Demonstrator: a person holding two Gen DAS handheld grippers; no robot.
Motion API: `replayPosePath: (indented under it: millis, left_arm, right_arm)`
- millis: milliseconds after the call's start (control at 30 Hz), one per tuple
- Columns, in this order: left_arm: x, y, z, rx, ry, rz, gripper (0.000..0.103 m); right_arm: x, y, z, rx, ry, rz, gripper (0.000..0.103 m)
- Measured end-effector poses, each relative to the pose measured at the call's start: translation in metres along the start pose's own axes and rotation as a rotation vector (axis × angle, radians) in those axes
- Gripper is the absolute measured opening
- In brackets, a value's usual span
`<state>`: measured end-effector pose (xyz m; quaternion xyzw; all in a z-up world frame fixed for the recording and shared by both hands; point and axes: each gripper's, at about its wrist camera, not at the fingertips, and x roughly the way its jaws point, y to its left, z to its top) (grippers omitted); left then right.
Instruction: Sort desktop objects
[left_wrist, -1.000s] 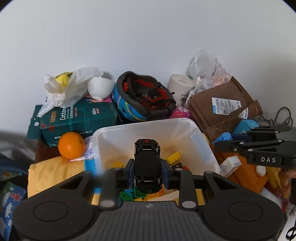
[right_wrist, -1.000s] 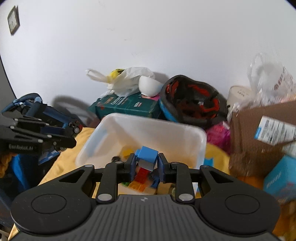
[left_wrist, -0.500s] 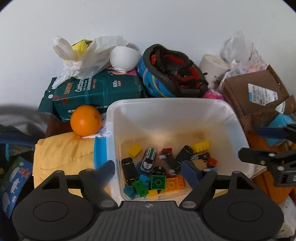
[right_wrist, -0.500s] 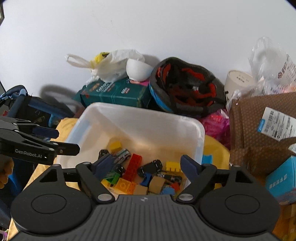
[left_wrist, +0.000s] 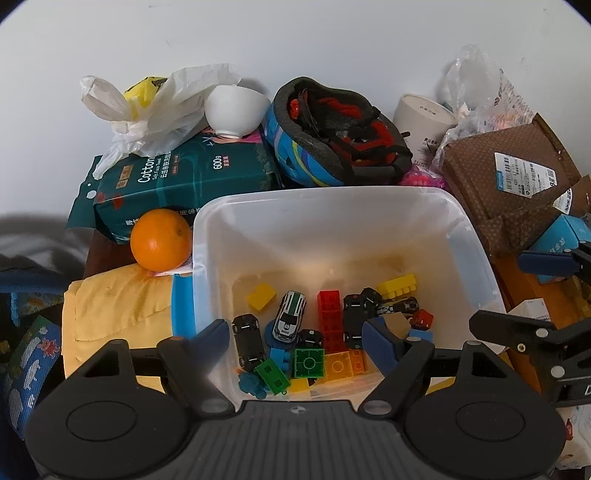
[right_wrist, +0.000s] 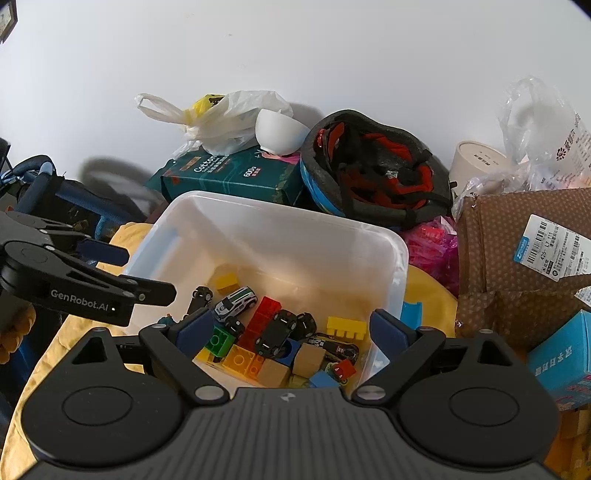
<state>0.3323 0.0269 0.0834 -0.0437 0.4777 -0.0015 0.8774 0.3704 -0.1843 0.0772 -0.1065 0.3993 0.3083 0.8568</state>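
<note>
Dropped toy car (left_wrist: 246, 341) below spread left claw (left_wrist: 299, 338)

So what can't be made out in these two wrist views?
- Near corner of the bin, both views: each tool's black body covers it, so bricks there are hidden.
- Left tool and right tool: open.
- Blue box, right view: cut off by the edge.
- Bag, both views: the yellow thing inside is mostly wrapped.
- Label on the cardboard, left view: print too small.
</note>
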Motion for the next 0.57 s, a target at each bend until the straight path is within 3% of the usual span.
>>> replayPosePath:
  millis: [367,567]
  left_arm:
    - [0.0069,0.0013,0.0039,-0.002,0.010,0.010,0.082]
    - [0.0061,-0.0012,0.0040,0.009,-0.023,0.032,0.082]
  right_arm:
    - [0.0040,-0.0036,-0.0032,0.012,0.002,0.001,0.094]
    - [0.0058,-0.0048,-0.0048,0.011,0.003,-0.002,0.094]
